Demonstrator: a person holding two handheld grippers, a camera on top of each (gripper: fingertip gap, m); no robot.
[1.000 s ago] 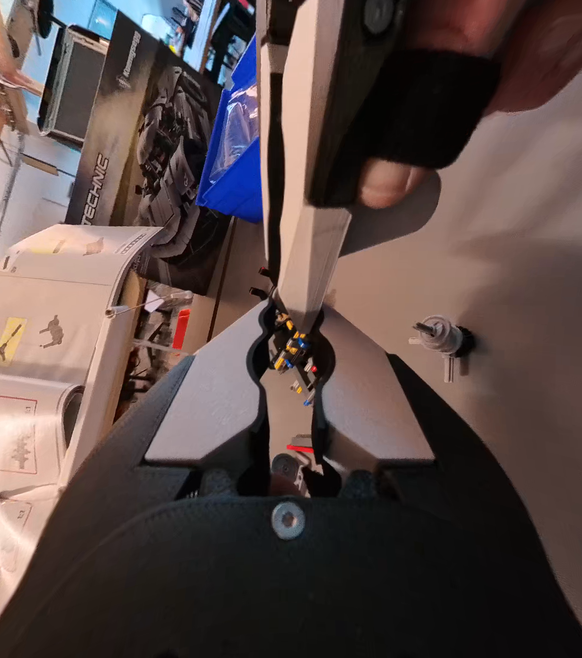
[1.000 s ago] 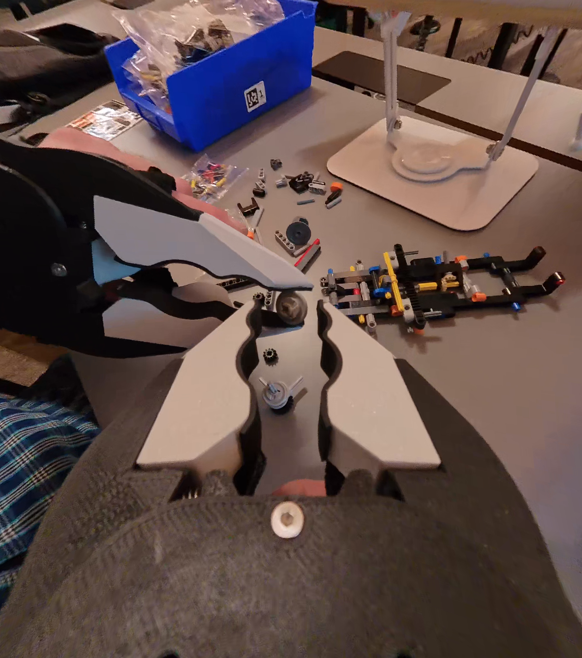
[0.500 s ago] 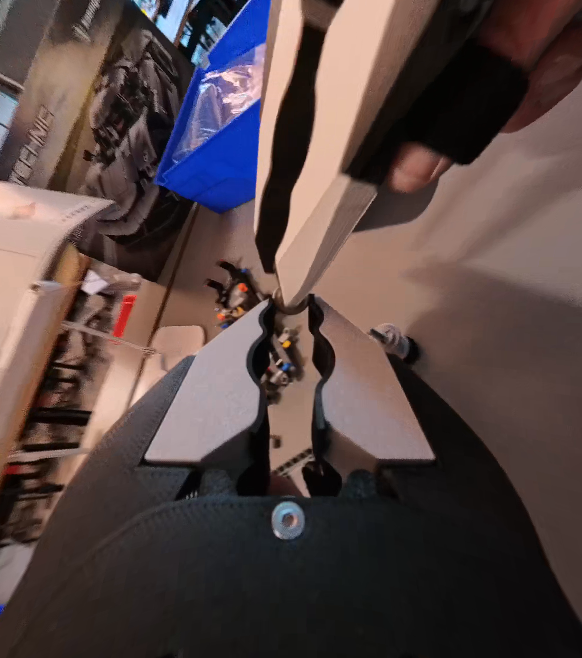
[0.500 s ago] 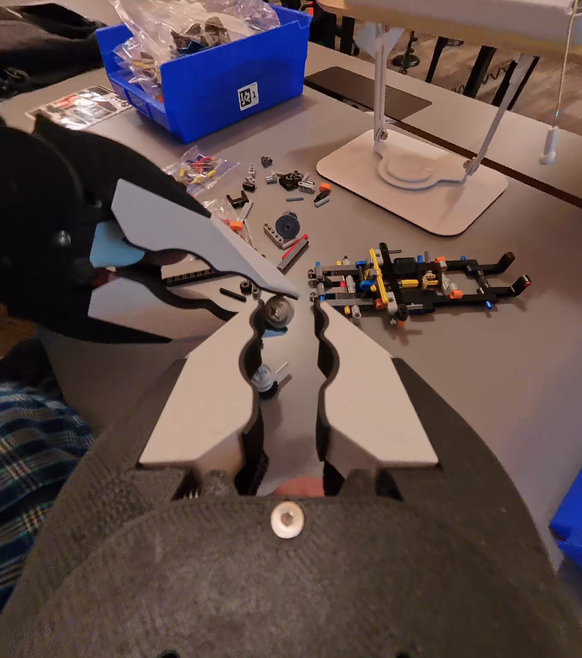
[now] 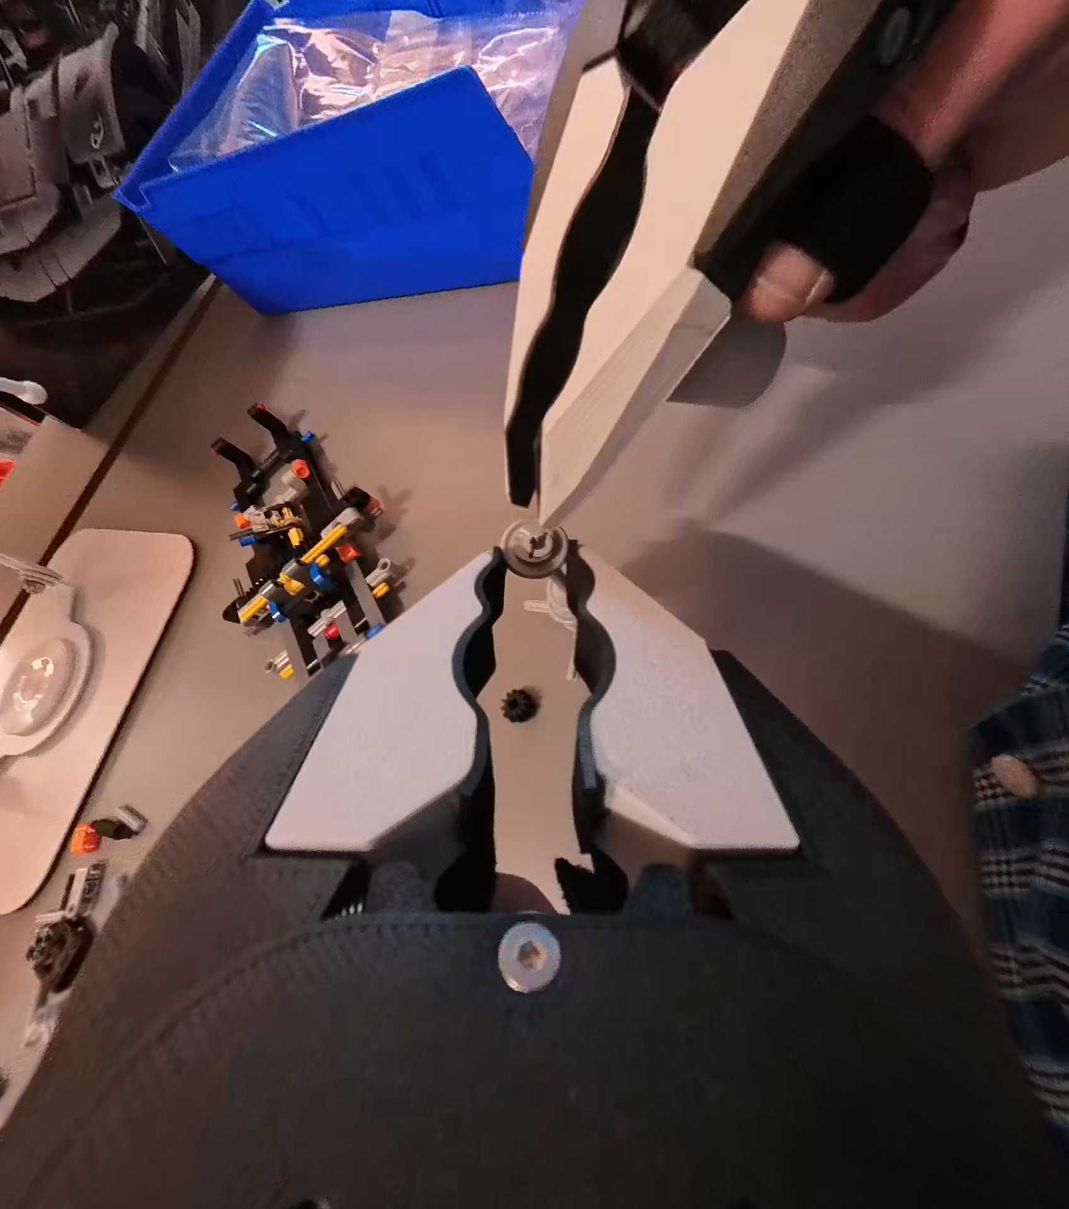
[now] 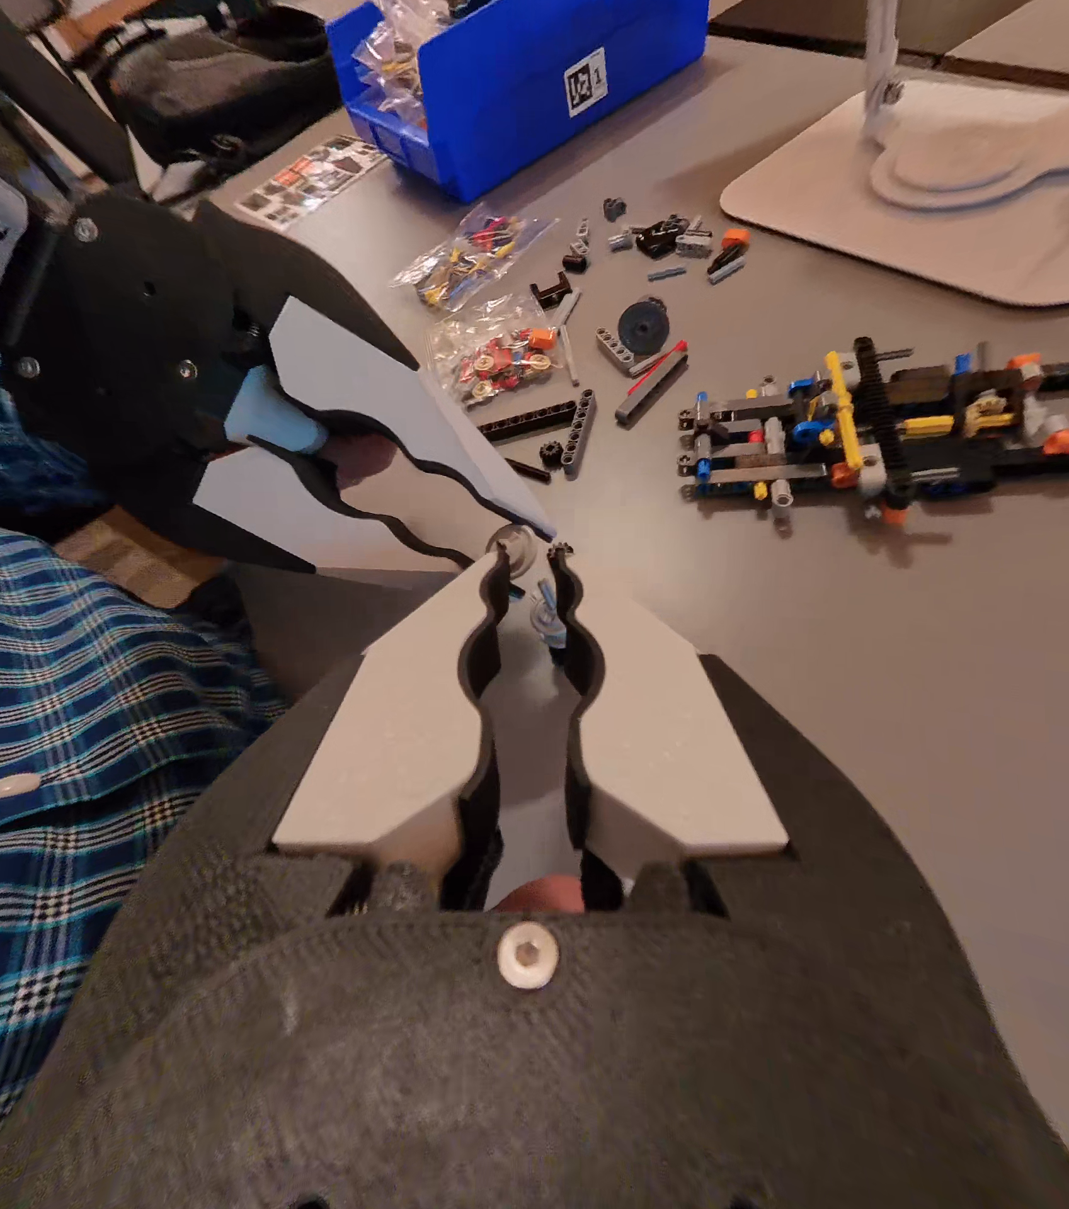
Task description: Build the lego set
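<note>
Gripping a small grey round lego piece [image 5: 534, 542] between its fingertips, the left gripper [image 5: 534, 556] is clenched on it above the grey table [image 5: 846, 523]. The right gripper [image 6: 531, 555] meets it tip to tip; in the left wrist view its narrowly parted fingers come down from above and one tip touches the piece, but whether it is grasping anything cannot be told. Below the tips, a small black gear [image 5: 520, 705] and a pale grey axle part [image 6: 548, 612] lie on the table. The partly built lego chassis [image 6: 898, 432], black with yellow, blue and orange parts, lies well apart on the table. Loose pieces [image 6: 643, 327] and small bags [image 6: 499, 353] sit near a blue bin [image 6: 518, 85].
</note>
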